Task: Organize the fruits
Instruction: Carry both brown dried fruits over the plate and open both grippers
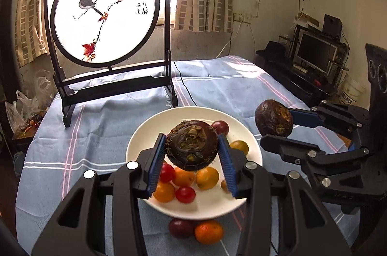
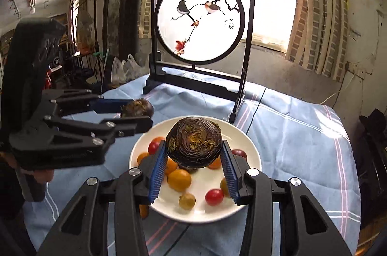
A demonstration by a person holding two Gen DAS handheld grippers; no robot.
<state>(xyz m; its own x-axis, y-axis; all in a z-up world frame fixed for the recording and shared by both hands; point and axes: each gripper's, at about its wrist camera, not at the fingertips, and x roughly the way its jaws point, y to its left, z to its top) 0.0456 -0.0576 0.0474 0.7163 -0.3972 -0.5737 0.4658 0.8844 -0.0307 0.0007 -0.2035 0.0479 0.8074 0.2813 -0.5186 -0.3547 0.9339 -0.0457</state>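
Your left claw (image 1: 192,149) pinches one dark root (image 1: 191,146), your right claw (image 2: 193,150) another (image 2: 193,143), both above the plate (image 1: 145,135). Small fruits fill it; two lie nearer on the desk (image 1: 96,135).

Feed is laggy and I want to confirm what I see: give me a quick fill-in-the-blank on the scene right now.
1. Each gripper, left gripper and right gripper, holds one dark brown ____ between its blue fingers.
2. The small red and orange fruits lie on a white ____.
3. The blue striped cloth covers the ____.
4. The framed screen behind the white dish shows two ____ on a branch.

Missing words: bulb; plate; table; birds
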